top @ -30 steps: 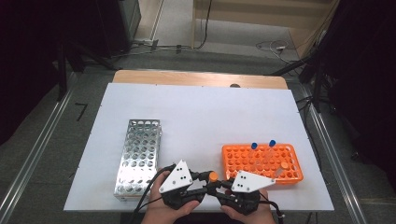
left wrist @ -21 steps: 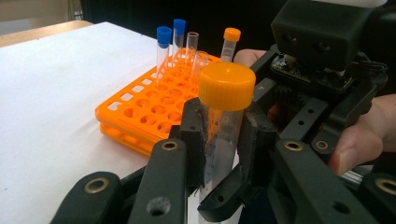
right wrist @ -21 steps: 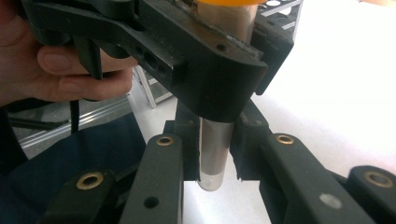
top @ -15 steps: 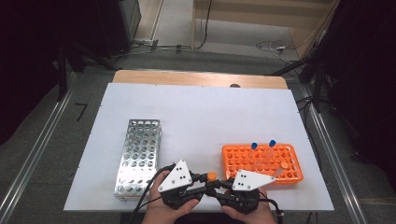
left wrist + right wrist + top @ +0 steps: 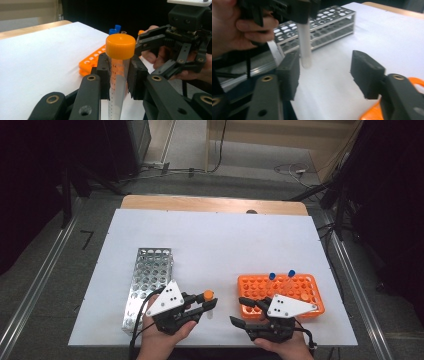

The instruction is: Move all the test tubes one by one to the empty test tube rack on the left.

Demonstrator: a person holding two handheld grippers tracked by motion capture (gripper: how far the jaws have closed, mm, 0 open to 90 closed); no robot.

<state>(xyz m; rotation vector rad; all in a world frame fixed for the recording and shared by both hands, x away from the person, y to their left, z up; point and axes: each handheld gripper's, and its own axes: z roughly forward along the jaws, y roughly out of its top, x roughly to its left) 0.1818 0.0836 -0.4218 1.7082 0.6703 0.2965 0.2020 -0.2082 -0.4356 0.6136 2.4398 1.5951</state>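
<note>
The clear plastic tube has a smooth matt orange plastic screw cap. The perforated metal rack gleams silver; the orange plastic rack looks glossy; the white worktop is matt.

- Metal rack stands at the bench's left; the plastic rack at its right — well apart.
- Between them, nearer the front edge, the left claw holds a capped tube upright.
- The right claw sits just before the plastic rack — two tubes stand in that rack's far row.
</note>
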